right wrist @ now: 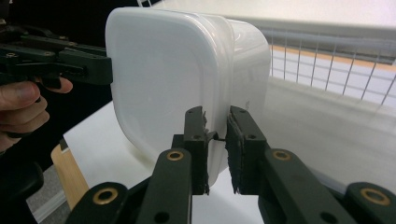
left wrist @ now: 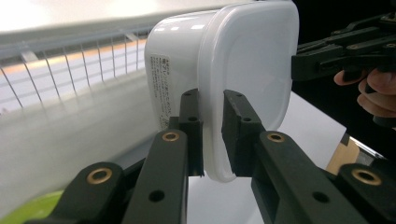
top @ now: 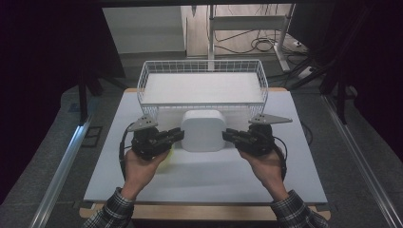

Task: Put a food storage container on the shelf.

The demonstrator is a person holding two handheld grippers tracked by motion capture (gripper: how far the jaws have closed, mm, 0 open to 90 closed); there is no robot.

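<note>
A white plastic box with a fitted lid [top: 203, 129] sits between my two grippers, just in front of the wire basket [top: 142, 78]. My left gripper [top: 178, 134] is shut on the lid's rim at the box's left side, and in the left gripper view [left wrist: 212, 135] its jaws pinch the thin rim of the box [left wrist: 224, 60]. My right gripper [top: 226, 135] is shut on the rim at the opposite side, as the right gripper view [right wrist: 216, 135] shows against the box [right wrist: 163, 79]. Whether the box rests on the table or hangs just above it is unclear.
The white wire basket [left wrist: 70, 60] [right wrist: 336, 65] stands at the back of the white tabletop [top: 204, 180]. A yellow-green thing [top: 164, 160] [left wrist: 28, 210] lies under my left hand. Dark floor and metal rails flank the table.
</note>
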